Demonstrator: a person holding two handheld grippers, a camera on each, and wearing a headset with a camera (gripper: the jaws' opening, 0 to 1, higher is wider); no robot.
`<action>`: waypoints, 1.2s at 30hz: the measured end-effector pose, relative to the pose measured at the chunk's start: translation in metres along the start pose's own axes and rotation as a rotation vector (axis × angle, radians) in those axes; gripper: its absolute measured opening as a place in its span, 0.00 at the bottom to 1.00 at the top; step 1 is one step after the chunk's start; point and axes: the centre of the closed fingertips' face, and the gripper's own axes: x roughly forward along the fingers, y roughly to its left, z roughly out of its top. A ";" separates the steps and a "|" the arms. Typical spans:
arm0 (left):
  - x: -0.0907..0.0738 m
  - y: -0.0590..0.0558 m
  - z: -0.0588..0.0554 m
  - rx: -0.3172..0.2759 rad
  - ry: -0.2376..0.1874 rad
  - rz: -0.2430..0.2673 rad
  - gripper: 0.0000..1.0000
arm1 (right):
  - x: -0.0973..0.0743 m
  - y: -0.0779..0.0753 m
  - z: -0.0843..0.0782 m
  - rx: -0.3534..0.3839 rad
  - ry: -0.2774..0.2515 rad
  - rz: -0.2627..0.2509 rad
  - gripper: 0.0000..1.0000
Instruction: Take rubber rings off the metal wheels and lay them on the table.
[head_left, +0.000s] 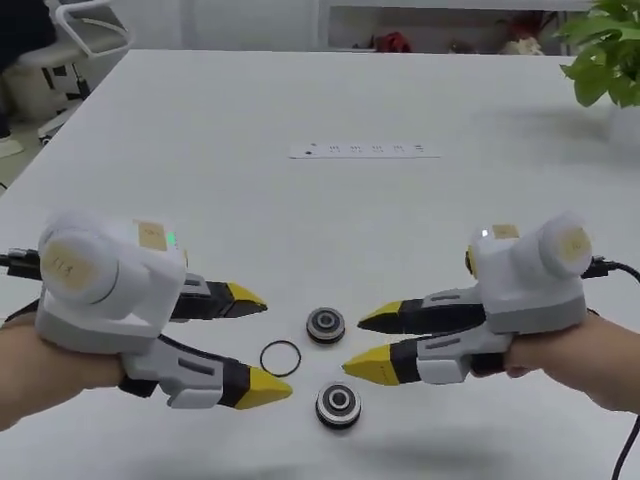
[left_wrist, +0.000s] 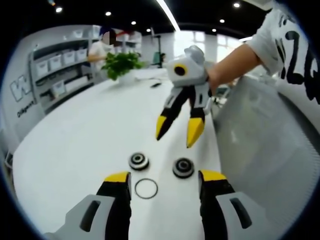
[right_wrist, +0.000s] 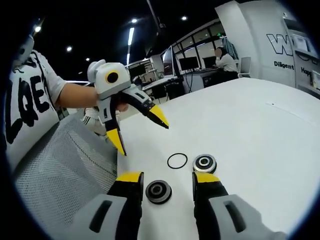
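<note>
Where the thin black rubber ring (head_left: 280, 357) lies flat on the white counter (head_left: 300, 220), it is apart from both wheels and touches neither gripper. A round metal wheel with a dark rim (head_left: 325, 325) sits just beyond it, and a second wheel (head_left: 338, 405) of the same kind lies nearer to me, to the ring's right in the head view. My left gripper (head_left: 272, 348) hangs above the counter with its yellow-tipped jaws spread wide and empty; in the left gripper view the ring shows between them. My right gripper (head_left: 354, 343) faces it from the other side, jaws parted more narrowly, gripping nothing, tips near the two wheels. Farther off lie a flat white strip (head_left: 364, 151) and a green potted plant (head_left: 605, 55).
</note>
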 end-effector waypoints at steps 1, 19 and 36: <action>0.002 -0.001 0.000 0.000 0.001 -0.005 0.55 | 0.000 -0.002 -0.003 -0.005 0.008 0.002 0.36; 0.031 -0.020 -0.007 0.003 0.029 -0.080 0.48 | 0.009 0.009 -0.037 -0.106 0.120 0.053 0.31; 0.052 -0.028 -0.018 -0.017 0.058 -0.109 0.38 | 0.015 0.010 -0.053 -0.157 0.175 0.059 0.24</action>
